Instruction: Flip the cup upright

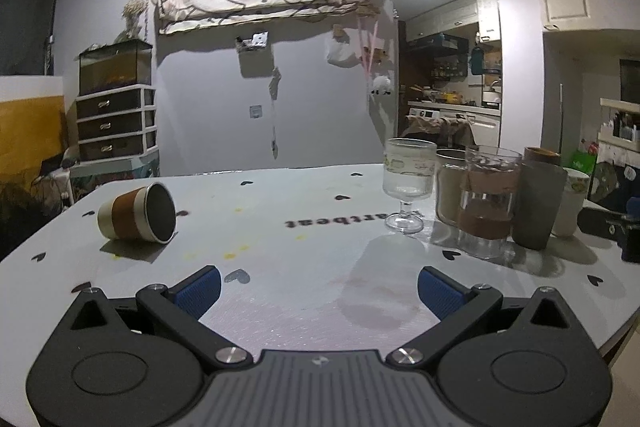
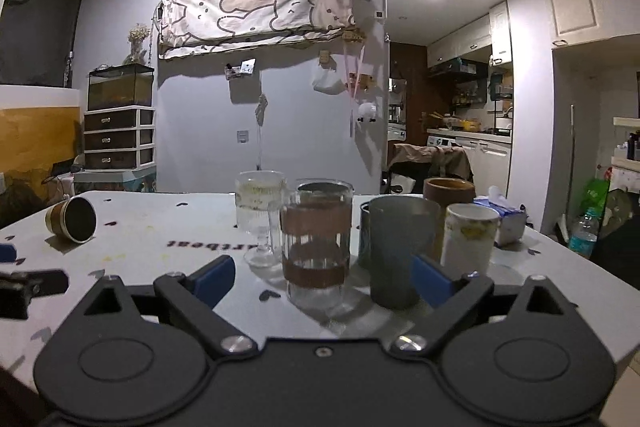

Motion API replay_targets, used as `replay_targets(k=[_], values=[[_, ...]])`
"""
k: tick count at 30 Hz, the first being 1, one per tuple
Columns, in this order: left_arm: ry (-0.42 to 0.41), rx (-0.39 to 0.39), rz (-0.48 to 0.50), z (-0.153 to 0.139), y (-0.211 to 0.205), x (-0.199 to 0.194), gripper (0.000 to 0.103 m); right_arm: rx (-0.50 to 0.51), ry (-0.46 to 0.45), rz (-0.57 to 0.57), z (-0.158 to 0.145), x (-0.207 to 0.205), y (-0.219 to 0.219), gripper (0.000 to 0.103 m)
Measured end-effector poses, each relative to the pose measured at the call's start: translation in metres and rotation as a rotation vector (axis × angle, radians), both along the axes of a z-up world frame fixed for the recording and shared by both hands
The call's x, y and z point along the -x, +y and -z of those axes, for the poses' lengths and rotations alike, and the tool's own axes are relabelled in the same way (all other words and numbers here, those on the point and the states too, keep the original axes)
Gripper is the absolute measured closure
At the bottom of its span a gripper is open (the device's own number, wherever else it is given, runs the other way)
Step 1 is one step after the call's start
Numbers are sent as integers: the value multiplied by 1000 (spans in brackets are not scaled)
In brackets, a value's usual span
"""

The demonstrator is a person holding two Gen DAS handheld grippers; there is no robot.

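A small cream cup with a brown band point(image 1: 136, 213) lies on its side on the white table point(image 1: 300, 227), its dark mouth facing right and toward me. It also shows far left in the right wrist view point(image 2: 72, 214). My left gripper point(image 1: 319, 293) is open and empty, low over the table, with the cup ahead and to its left, apart from it. My right gripper point(image 2: 322, 281) is open and empty, just in front of a group of upright cups; part of the left gripper shows at that view's left edge.
Upright on the table's right side stand a stemmed glass point(image 1: 408, 187), a clear glass with brown bands point(image 2: 318, 247), a grey tumbler point(image 2: 400, 251), a white printed cup point(image 2: 468, 239), a brown cup point(image 2: 448, 191) and a tissue box point(image 2: 506, 219). The table edge runs at right.
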State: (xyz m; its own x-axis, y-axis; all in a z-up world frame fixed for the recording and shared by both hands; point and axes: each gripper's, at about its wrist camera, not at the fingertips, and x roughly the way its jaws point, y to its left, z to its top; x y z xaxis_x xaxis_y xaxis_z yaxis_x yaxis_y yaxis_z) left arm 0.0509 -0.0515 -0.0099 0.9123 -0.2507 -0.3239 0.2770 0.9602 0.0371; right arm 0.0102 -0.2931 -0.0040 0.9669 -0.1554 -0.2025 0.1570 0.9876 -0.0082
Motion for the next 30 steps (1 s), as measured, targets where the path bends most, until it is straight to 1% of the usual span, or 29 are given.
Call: replay_targets(k=[2,8,16,30], values=[[-9,-3,8,0,-2,3,0,7,-2,0,1,5,3,2],[-20,-7,27,0,-6,9,0,7,-14,-7,7,19,10,1],[-21,-8,31,0,-8,12,0,19,4,-19,15,24,19,0],[-22,-10,29,0,-9,14,0,15,3,-16,16,26,19,0]])
